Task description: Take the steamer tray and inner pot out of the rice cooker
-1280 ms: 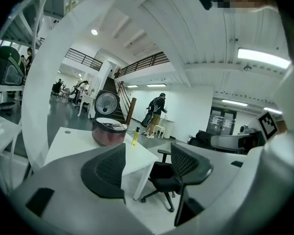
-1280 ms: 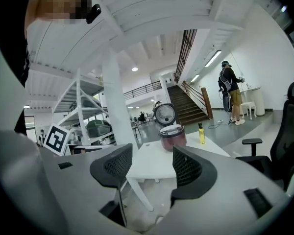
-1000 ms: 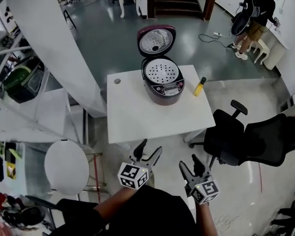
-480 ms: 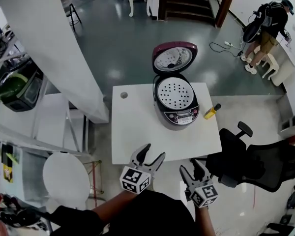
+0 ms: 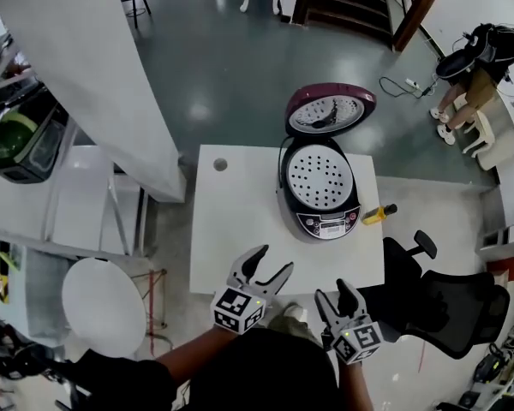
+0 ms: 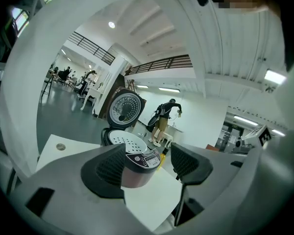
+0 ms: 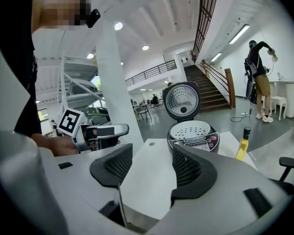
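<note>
Lid (image 5: pixel 330 110) up on rice cooker (image 5: pixel 320 221) at 12 o'clock; steamer tray (image 5: pixel 319 176) inside; nothing out yet; left gripper (image 5: pixel 272 259), right gripper (image 5: pixel 333 291) at 6 o'clock, jaws wide, empty.

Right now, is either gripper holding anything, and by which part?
Nothing. The left gripper and right gripper both have jaws apart and empty; the steamer tray sits in the rice cooker.

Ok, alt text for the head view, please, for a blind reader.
A maroon rice cooker, lid open, perforated white steamer tray inside, sits on a white table. Below, the left gripper and right gripper hang open, empty, near its front edge.
</note>
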Available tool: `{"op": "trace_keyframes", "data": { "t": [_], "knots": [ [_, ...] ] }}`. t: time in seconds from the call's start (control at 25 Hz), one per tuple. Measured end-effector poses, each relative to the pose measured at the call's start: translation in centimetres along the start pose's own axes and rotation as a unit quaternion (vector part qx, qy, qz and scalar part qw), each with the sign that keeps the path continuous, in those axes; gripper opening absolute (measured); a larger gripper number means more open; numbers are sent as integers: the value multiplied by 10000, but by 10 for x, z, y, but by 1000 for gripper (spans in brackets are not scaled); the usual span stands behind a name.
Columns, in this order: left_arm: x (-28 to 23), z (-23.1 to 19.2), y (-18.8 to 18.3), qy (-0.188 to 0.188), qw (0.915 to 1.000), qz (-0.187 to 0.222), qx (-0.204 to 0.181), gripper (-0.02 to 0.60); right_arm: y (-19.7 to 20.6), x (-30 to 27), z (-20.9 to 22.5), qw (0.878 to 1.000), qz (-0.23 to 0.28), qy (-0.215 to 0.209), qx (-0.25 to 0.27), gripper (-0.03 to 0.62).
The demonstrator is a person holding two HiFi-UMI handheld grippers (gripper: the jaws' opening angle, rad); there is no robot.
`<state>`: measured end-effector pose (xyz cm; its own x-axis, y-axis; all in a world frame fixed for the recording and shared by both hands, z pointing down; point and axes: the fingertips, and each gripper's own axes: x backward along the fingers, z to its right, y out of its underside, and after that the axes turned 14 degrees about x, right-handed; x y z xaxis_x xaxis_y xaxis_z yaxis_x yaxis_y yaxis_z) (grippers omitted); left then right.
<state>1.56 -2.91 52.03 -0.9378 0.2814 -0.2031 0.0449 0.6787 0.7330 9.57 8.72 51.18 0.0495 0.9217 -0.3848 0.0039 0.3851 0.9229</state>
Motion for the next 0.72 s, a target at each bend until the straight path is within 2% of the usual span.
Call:
{"op": "trace_keyframes", "data": {
  "t": [0.2, 0.44, 0.56, 0.72],
  "knots": [
    [-11, -8, -13, -335, 9992, 221, 58, 265, -23, -21, 33, 9985, -13, -56, 551, 225],
    [-35, -10, -24, -985, 9944, 370, -65, 265, -37, -55, 85, 9983, 140, -540, 156, 225],
    [-51, -10, -28, -1342, 9897, 508, 38, 265, -44, -70, 109, 9953, 127, -920, 289, 225],
    [-81, -18, -31, -1644, 9842, 644, 94, 265, -43, -88, 138, 9924, 129, -1183, 322, 225]
  ]
}}
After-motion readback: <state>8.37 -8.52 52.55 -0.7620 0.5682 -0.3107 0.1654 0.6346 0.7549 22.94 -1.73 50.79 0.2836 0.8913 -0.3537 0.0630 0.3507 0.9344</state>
